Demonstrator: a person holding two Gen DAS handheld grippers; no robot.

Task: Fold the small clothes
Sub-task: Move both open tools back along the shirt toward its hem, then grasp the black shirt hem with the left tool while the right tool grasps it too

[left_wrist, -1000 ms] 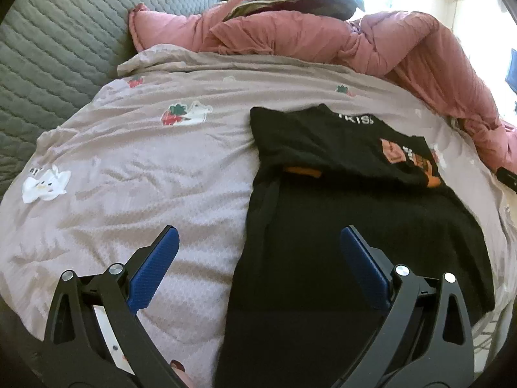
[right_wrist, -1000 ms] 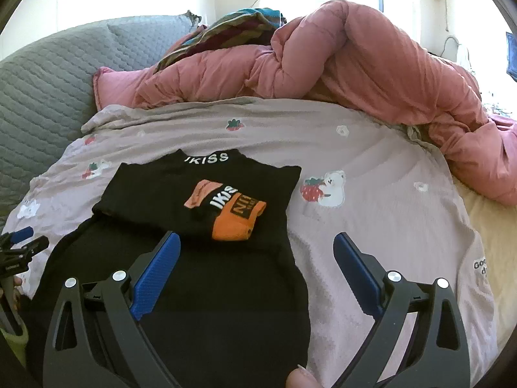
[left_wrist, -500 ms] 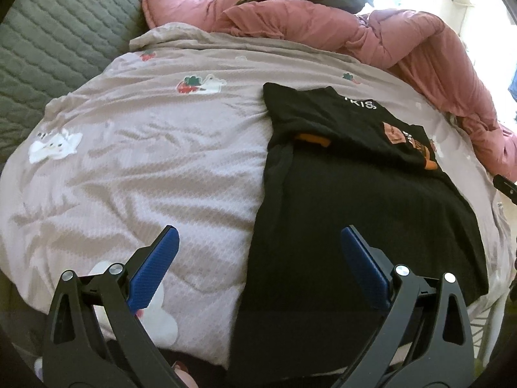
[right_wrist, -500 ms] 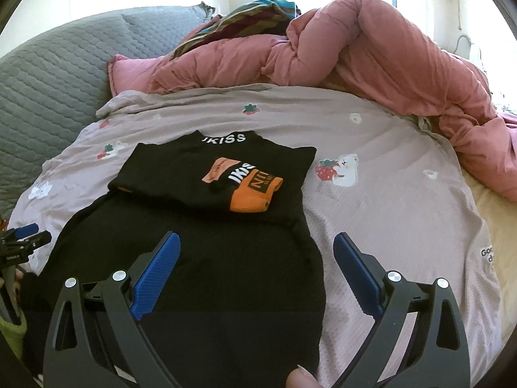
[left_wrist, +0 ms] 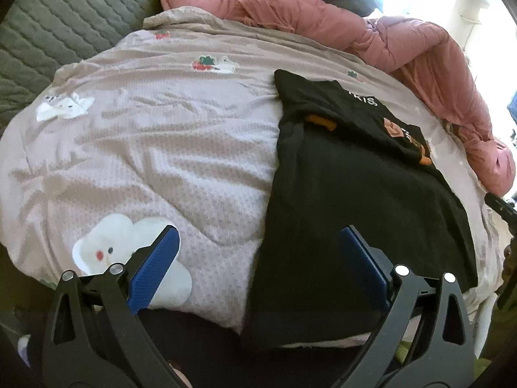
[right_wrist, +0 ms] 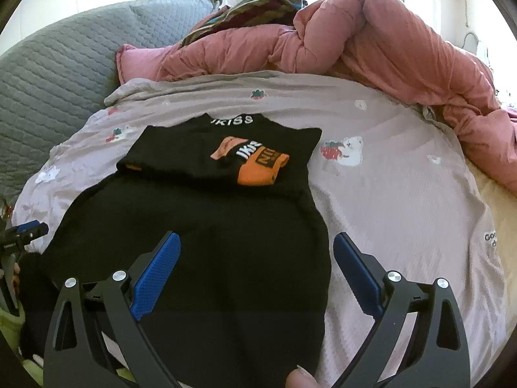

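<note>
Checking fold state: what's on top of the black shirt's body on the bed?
The black shirt has its upper part, with orange-and-white print, folded down over the body. Under it only the mauve patterned bedspread shows; anything between is covered.

Black shirt flat, top folded down

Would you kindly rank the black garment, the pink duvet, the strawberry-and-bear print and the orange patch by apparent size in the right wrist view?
1. black garment, though it lies nearest the camera, so its lead is unsure
2. pink duvet, farther off and cut by the frame
3. orange patch
4. strawberry-and-bear print, close to the patch
</note>
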